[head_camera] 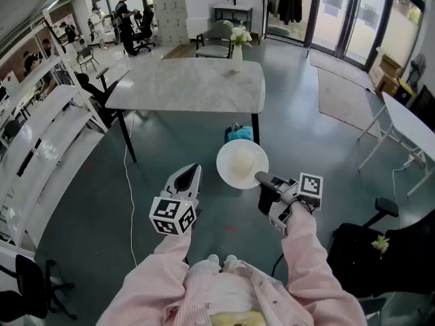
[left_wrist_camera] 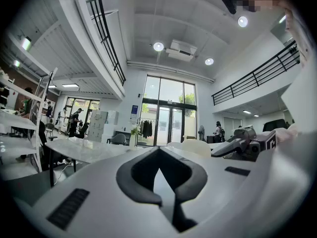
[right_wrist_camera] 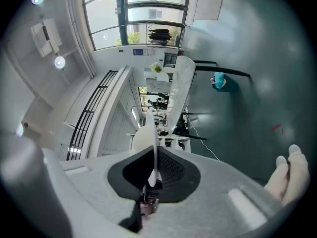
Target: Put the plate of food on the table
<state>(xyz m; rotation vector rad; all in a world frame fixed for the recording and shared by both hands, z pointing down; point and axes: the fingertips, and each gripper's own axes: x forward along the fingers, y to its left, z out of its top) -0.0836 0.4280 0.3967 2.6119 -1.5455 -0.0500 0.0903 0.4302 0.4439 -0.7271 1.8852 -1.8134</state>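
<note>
A white plate [head_camera: 242,163] with a pale mound of food hangs level over the dark floor, just in front of the marble table [head_camera: 190,83]. My right gripper [head_camera: 262,178] is shut on the plate's near right rim. In the right gripper view the plate [right_wrist_camera: 152,133] shows edge-on as a thin white line pinched between the jaws of the right gripper [right_wrist_camera: 154,157]. My left gripper [head_camera: 192,171] sits left of the plate, apart from it, shut and holding nothing. From the left gripper view the plate [left_wrist_camera: 195,146] and the right gripper [left_wrist_camera: 237,144] lie to the right, the table [left_wrist_camera: 84,150] ahead on the left.
A white vase of flowers [head_camera: 237,50] stands at the table's far right edge. A teal bag [head_camera: 239,133] lies on the floor by the table's right leg. White shelving [head_camera: 41,134] runs along the left, a second white table [head_camera: 414,128] and a black chair [head_camera: 380,250] stand at right.
</note>
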